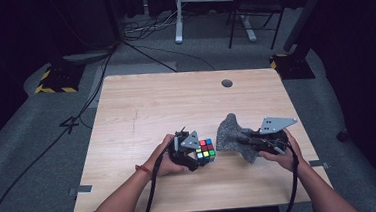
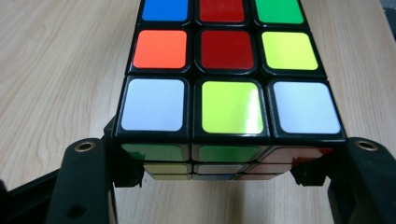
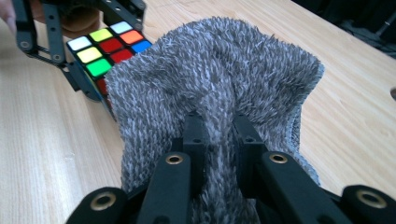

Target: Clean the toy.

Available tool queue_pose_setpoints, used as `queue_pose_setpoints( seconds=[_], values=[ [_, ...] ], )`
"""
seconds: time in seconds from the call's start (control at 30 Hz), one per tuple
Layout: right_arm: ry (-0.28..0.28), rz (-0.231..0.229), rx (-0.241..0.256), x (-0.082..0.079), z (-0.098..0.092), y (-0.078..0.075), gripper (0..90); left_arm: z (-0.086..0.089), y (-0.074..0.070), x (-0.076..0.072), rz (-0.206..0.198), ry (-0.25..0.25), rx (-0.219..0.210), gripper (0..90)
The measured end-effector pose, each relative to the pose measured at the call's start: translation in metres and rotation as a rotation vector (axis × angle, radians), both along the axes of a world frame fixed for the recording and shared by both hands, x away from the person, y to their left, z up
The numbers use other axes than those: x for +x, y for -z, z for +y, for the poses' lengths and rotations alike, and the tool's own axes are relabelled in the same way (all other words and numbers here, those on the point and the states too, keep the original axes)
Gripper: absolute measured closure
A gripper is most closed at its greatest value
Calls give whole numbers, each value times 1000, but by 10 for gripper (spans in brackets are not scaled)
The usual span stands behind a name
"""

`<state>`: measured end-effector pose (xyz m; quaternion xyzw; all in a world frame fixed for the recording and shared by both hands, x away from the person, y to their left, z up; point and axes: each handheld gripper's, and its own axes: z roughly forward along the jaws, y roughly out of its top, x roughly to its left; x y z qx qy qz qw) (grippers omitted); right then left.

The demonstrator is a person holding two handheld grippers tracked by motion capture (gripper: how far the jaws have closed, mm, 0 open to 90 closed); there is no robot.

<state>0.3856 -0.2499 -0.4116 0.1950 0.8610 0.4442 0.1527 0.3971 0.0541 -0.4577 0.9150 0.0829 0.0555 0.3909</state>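
Cube [image 2: 229, 88] clamped in left hand-held gripper [image 2: 224, 163] | grey cloth [image 3: 215, 88] pinched in right hand-held gripper [image 3: 219, 135], beside cube

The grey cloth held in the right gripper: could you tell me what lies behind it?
Behind the grey cloth sits the Rubik's cube, clamped by the left gripper; the cloth covers the cube's near side.

Bright overhead light falls on the desk [image 1: 141, 114] (its surroundings nearly black), with glare on the cube's [image 2: 229, 88] glossy stickers and soft near-edge blur.
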Motion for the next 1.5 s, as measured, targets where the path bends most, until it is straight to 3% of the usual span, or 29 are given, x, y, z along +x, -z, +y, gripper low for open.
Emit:
queue_pose_setpoints(
  seconds=[0.17, 0.4, 0.7, 0.8, 0.9, 1.07, 1.27, 1.33, 1.5],
  values=[
    [-35, 2, 28, 0, 10, -5, 793, -6, -2, 1, -15, 7, 12, 340],
    [-84, 13, 27, -6, 25, -11, 793, -13, -1, 0, -17, 11, 42, 340],
    [-126, 27, -68, -9, 54, -7, 791, -20, -5, -4, -48, 35, 68, 340],
    [-122, 30, -76, -7, 59, -6, 789, -20, -3, -3, -41, 24, 64, 340],
    [-124, 29, -77, -7, 63, -5, 786, -21, -3, -4, -53, 17, 87, 340],
    [-136, 34, -77, -10, 65, -5, 785, -24, 0, -4, -50, 22, 85, 340],
    [-144, 35, -146, -12, 63, -2, 789, -27, 1, -10, -73, 41, 117, 341],
    [-115, 23, -176, -10, 57, -1, 789, -27, 0, -10, -66, 47, 110, 341],
    [-68, 33, -183, -7, 40, 3, 790, -23, -6, -11, -67, 43, 71, 341]
  ],
)
